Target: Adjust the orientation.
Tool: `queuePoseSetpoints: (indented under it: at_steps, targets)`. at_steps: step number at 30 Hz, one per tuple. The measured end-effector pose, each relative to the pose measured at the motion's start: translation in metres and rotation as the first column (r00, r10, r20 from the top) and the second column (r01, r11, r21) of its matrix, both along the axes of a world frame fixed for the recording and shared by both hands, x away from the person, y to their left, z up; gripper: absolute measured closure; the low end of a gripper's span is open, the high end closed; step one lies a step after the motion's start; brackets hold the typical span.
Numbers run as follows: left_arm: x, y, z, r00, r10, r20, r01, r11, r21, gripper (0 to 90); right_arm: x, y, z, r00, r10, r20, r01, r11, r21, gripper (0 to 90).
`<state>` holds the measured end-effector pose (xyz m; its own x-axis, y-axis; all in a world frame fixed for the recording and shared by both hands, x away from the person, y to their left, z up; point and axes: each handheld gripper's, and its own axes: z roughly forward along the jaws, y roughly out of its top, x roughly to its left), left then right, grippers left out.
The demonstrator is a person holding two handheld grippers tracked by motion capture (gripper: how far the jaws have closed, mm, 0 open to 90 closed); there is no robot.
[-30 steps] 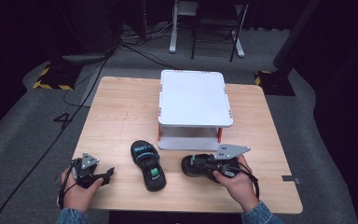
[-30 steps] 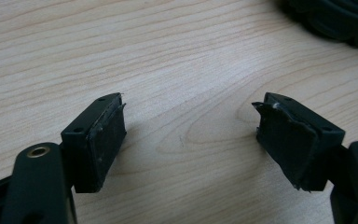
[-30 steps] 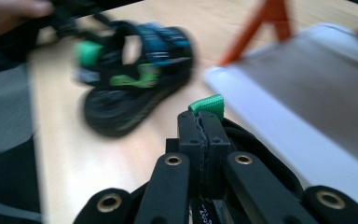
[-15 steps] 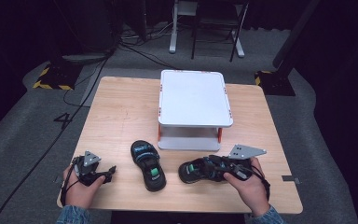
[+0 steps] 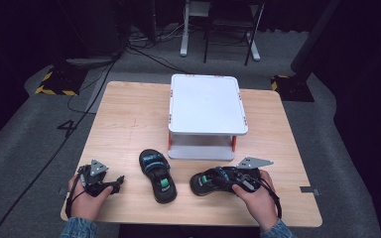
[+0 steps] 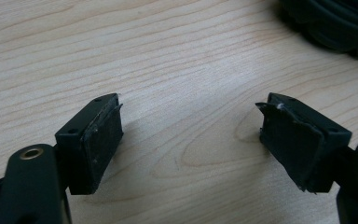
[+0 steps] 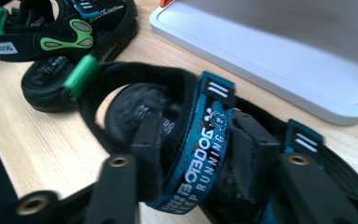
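One strap (image 7: pixel 200 154) — between right claw (image 7: pixel 198 154) jaws

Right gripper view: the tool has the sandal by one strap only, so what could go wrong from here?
1. The right tool straddles just the teal strap of the right sandal; its jaws have just been closing. If lifted, the sandal could swing or slip.
2. The white stand sits close behind, so a swinging sole might knock it.
3. The other sandal lies nearby and could get nudged.
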<state>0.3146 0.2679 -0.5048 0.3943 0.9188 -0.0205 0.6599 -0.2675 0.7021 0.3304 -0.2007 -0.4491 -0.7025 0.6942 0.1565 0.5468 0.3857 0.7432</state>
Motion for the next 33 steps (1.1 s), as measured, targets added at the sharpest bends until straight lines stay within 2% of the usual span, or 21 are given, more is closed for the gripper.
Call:
queuePoseSetpoints:
  at_steps: [2, 5, 7, 11, 14, 17, 21, 25, 29, 31, 33]
  targets:
    - [0.000, 0.000, 0.000, 1.0000, 0.000, -0.002, 0.000, 1.0000, -0.001, 20.9, 0.000, 0.000, 0.002, 0.9997, 0.016, 0.018, -0.017, 1.000, 0.002, 67.4]
    - [-0.001, 0.000, 0.000, 1.0000, -0.001, -0.001, 0.001, 1.0000, -0.003, 20.9, 0.000, 0.003, 0.007, 0.9978, 0.053, 0.040, -0.053, 0.999, -0.002, 68.0]
    - [-0.003, 0.000, 0.000, 1.0000, -0.004, -0.005, 0.004, 1.0000, -0.004, 20.9, 0.001, 0.009, 0.013, 0.9935, 0.082, 0.079, -0.080, 0.996, -0.029, 68.1]
    - [-0.005, 0.002, 0.000, 1.0000, 0.001, -0.002, -0.001, 1.0000, -0.003, 21.0, 0.007, 0.019, 0.023, 0.9814, 0.131, 0.141, -0.126, 0.991, -0.038, 68.3]
    - [-0.006, 0.003, 0.000, 1.0000, 0.003, -0.001, -0.003, 1.0000, 0.000, 21.1, 0.019, 0.030, 0.029, 0.9750, 0.156, 0.158, -0.153, 0.988, -0.029, 68.3]
    - [-0.006, 0.003, 0.000, 1.0000, 0.004, -0.003, -0.004, 1.0000, -0.002, 21.0, 0.035, 0.043, 0.029, 0.9705, 0.181, 0.160, -0.180, 0.983, -0.017, 68.2]
    - [-0.005, 0.003, 0.000, 1.0000, 0.002, 0.000, -0.002, 1.0000, -0.001, 21.0, 0.051, 0.060, 0.027, 0.9582, 0.221, 0.182, -0.214, 0.975, -0.057, 68.1]
    - [-0.005, 0.003, 0.000, 1.0000, 0.002, -0.001, -0.002, 1.0000, -0.002, 21.0, 0.061, 0.076, 0.023, 0.9368, 0.283, 0.205, -0.261, 0.957, -0.127, 67.7]
    - [-0.005, 0.003, 0.000, 1.0000, 0.003, -0.001, -0.003, 1.0000, -0.002, 21.0, 0.070, 0.084, 0.014, 0.9269, 0.308, 0.214, -0.272, 0.944, -0.185, 66.8]
    - [-0.005, 0.003, 0.000, 1.0000, 0.002, 0.000, -0.002, 1.0000, 0.000, 21.0, 0.072, 0.083, 0.012, 0.9307, 0.296, 0.215, -0.267, 0.952, -0.151, 64.6]
    - [-0.005, 0.003, 0.000, 1.0000, 0.000, -0.001, 0.000, 1.0000, 0.000, 20.9, 0.071, 0.082, 0.014, 0.9309, 0.273, 0.243, -0.240, 0.958, -0.156, 52.2]
